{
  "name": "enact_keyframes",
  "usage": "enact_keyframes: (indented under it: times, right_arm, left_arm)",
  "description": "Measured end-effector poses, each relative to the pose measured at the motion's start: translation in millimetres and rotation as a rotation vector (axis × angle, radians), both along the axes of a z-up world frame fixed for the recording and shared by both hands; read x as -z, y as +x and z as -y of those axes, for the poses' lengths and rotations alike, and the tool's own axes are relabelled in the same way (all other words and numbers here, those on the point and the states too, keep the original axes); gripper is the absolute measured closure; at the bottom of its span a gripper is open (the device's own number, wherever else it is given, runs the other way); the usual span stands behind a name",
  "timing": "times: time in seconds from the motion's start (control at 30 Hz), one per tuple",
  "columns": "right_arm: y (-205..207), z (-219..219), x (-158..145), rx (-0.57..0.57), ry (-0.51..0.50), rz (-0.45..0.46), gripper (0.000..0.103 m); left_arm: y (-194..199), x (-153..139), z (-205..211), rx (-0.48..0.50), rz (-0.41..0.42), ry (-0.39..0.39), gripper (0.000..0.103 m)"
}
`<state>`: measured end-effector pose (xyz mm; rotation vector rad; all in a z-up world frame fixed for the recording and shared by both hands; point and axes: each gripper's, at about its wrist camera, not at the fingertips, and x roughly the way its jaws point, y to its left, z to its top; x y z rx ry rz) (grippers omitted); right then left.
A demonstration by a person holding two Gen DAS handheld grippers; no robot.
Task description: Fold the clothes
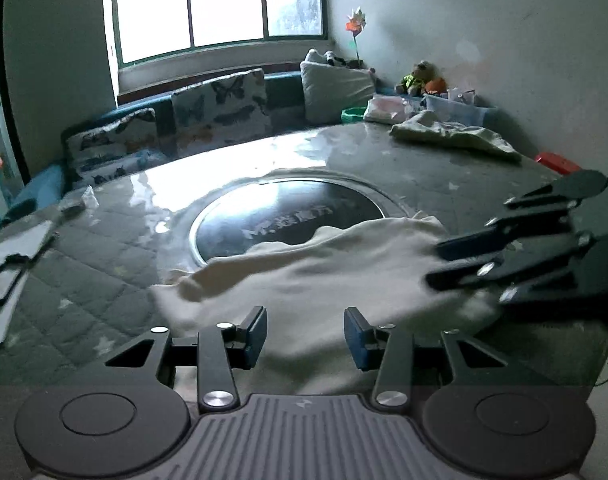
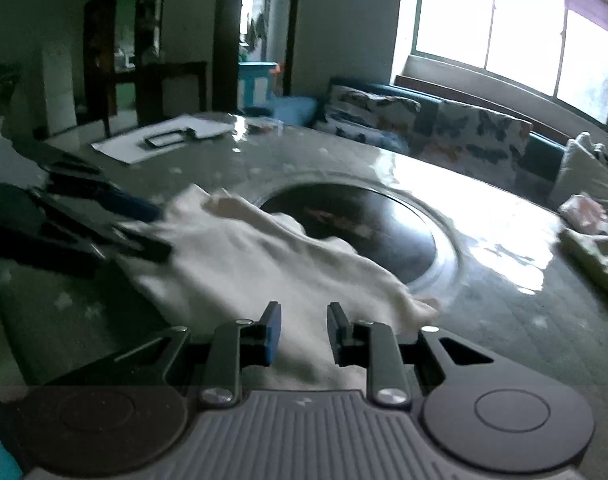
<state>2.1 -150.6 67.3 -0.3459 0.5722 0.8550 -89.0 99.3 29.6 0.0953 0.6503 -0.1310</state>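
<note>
A white garment (image 1: 320, 276) lies crumpled on the near part of the grey quilted table (image 1: 103, 264), partly over the dark round inset (image 1: 287, 216). My left gripper (image 1: 306, 332) is open, its jaws standing over the garment's near edge. My right gripper (image 1: 444, 264) enters from the right, blurred, its fingers on the garment's right end. In the right wrist view the garment (image 2: 263, 264) runs forward from my open right gripper (image 2: 304, 332), and the left gripper (image 2: 151, 232) touches its far left corner. The cloth under both sets of jaws is not pinched.
A second pale garment (image 1: 452, 134) lies at the table's far right, near a plastic box (image 1: 460, 110) and a red object (image 1: 556, 162). Papers and a dark frame (image 1: 7, 268) lie at the left. A cushioned bench (image 1: 219, 108) runs behind the table under the window.
</note>
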Motion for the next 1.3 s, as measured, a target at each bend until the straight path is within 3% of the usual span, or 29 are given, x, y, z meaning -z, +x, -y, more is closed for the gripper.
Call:
enact_keyframes:
  times: [0.17, 0.3, 0.5, 0.63, 0.77, 1.07, 1.3]
  right_arm:
    - [-2, -26, 15, -0.037, 0.0, -0.009, 0.08]
    - [-5, -26, 27, -0.043, -0.035, 0.012, 0.08]
    - [3, -2, 24, 0.006, -0.031, -0.024, 0.077]
    - [6, 5, 23, 0.019, -0.022, -0.051, 0.069]
    - [4, 1, 14, 0.011, -0.003, -0.05, 0.068]
    - [-27, -52, -4, -0.217, -0.034, -0.005, 0.066]
    - [-55, -115, 0, -0.394, -0.11, 0.052, 0.061]
  left_arm:
    - [18, 19, 2, -0.037, -0.046, -0.008, 0.06]
    - [15, 22, -3, -0.033, -0.033, -0.015, 0.059]
    - [11, 15, -10, -0.042, -0.043, -0.065, 0.059]
    - [4, 7, -26, -0.097, -0.044, -0.093, 0.059]
    - [-7, -2, -53, -0.174, -0.049, -0.125, 0.059]
    - [-24, -1, -99, -0.328, -0.074, -0.175, 0.057]
    - [-29, -4, -125, -0.375, -0.077, -0.252, 0.058]
